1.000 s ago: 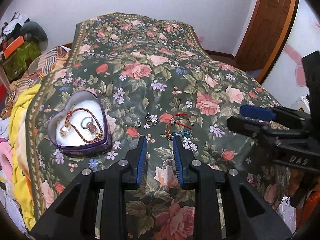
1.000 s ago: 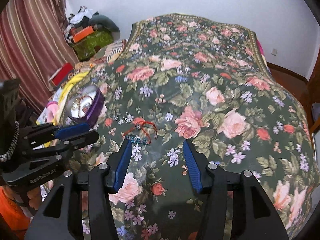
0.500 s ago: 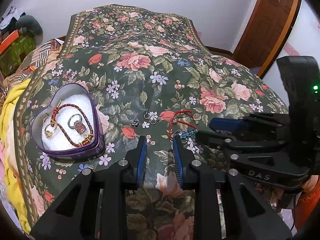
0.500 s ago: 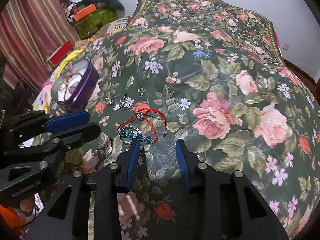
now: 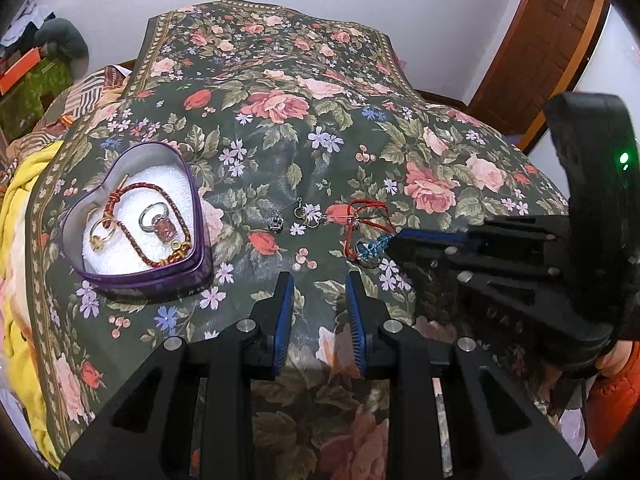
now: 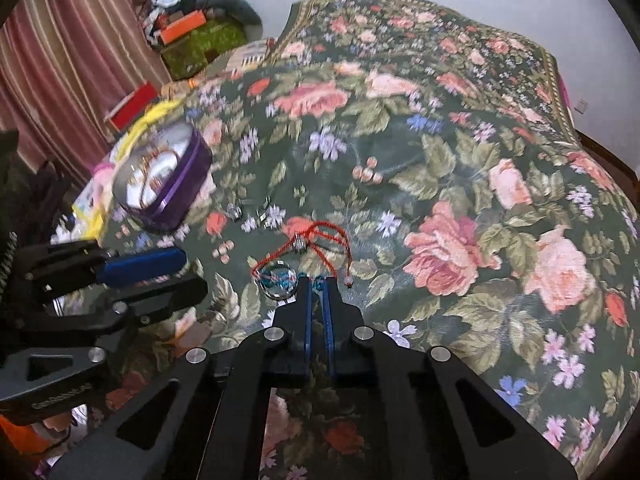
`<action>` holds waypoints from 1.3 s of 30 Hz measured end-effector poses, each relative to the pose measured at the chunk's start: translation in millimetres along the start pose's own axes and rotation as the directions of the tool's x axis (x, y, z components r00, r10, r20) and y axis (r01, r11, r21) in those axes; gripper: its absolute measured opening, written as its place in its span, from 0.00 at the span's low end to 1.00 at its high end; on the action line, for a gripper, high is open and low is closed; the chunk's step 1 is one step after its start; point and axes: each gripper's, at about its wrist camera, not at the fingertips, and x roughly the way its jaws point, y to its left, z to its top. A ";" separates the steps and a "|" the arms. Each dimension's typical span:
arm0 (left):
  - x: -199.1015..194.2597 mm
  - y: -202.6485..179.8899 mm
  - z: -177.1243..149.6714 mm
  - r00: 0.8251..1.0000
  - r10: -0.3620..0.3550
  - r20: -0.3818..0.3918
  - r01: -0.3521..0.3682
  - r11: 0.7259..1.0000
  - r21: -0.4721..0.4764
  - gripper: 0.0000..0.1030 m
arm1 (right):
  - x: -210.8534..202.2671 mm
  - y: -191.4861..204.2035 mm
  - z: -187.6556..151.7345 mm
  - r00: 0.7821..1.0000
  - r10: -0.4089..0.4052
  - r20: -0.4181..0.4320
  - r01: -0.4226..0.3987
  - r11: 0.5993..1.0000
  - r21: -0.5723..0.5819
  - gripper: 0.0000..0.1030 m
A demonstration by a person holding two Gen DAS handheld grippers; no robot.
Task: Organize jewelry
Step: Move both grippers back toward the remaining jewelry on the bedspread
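Observation:
A purple heart-shaped tin (image 5: 100, 216) on the floral bedspread holds a red-gold cord bracelet, a ring with a pink stone (image 5: 160, 224) and a gold ring. Silver earrings (image 5: 296, 216) lie right of it. A red string bracelet (image 5: 360, 216) and a blue beaded piece with a ring (image 5: 370, 249) lie further right. My right gripper (image 6: 316, 284) is shut on the blue beaded piece (image 6: 280, 280), low on the bedspread; it also shows in the left wrist view (image 5: 394, 240). My left gripper (image 5: 318, 284) is open and empty, just in front of the jewelry.
The floral bedspread (image 5: 280, 100) covers the bed. A yellow blanket (image 5: 16, 200) hangs at the left edge. Boxes and clothes (image 6: 192, 32) are piled by the striped curtain. A wooden door (image 5: 532, 52) stands at the back right.
My right gripper has moved down and forward to the blue beaded piece and closed on it. The left gripper has edged closer to the jewelry and stays open.

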 end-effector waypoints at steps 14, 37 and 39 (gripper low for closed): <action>-2.0 -11.1 5.5 1.000 -0.018 -0.008 0.018 1.000 0.020 0.25 | -44.9 -15.9 2.6 0.993 -0.068 0.094 0.064 0.997 0.049 0.05; 53.6 -46.0 22.7 0.999 0.015 -0.043 -0.010 0.993 0.114 0.25 | -39.5 -46.7 -15.9 0.999 -0.009 0.046 0.002 0.988 0.153 0.11; 55.8 -47.9 24.7 0.999 0.028 -0.038 -0.023 0.991 0.129 0.26 | -39.1 -46.2 -17.0 0.999 -0.008 0.042 0.001 0.988 0.153 0.11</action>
